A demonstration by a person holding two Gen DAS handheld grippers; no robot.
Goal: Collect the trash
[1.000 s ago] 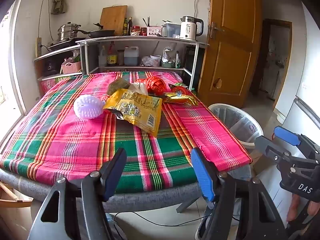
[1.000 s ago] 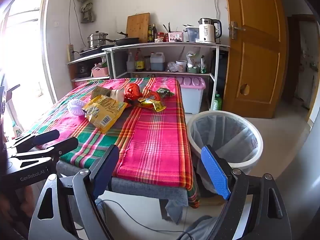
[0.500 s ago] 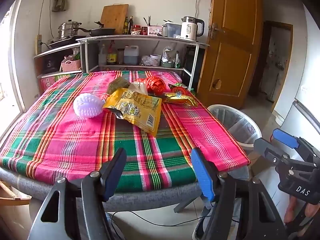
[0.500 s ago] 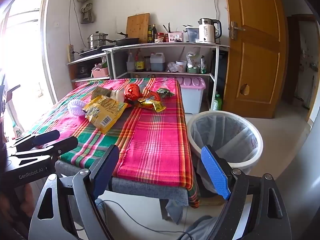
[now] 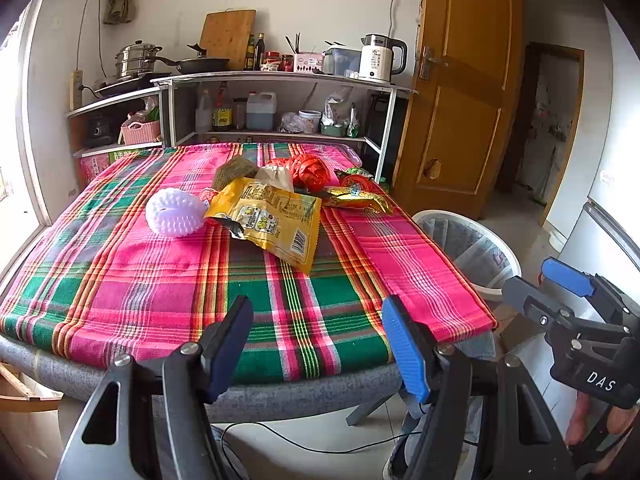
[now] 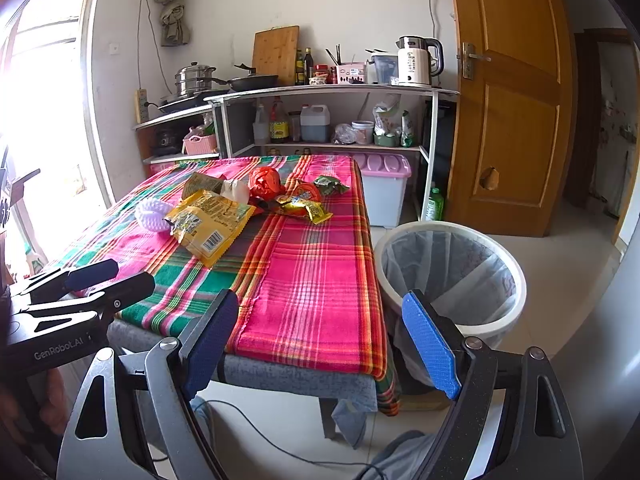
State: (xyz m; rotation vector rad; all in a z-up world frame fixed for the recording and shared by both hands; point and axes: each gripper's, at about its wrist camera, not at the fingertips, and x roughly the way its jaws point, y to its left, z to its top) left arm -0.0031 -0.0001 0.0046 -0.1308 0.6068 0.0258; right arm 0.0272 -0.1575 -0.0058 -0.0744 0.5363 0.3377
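Trash waits mid-table: we see a yellow snack bag (image 5: 272, 216), a white foam net (image 5: 176, 213) to its left, and a red wrapper heap (image 5: 310, 170) beyond, all on the plaid tablecloth (image 5: 160, 292). A lined bin (image 6: 448, 276) stands just beside the table's right edge, handy for drops. Our left gripper (image 5: 320, 350) and right gripper (image 6: 320, 344) hang short of the near edge, jaws spread, empty. Since a second ago, the left has crept slightly closer.
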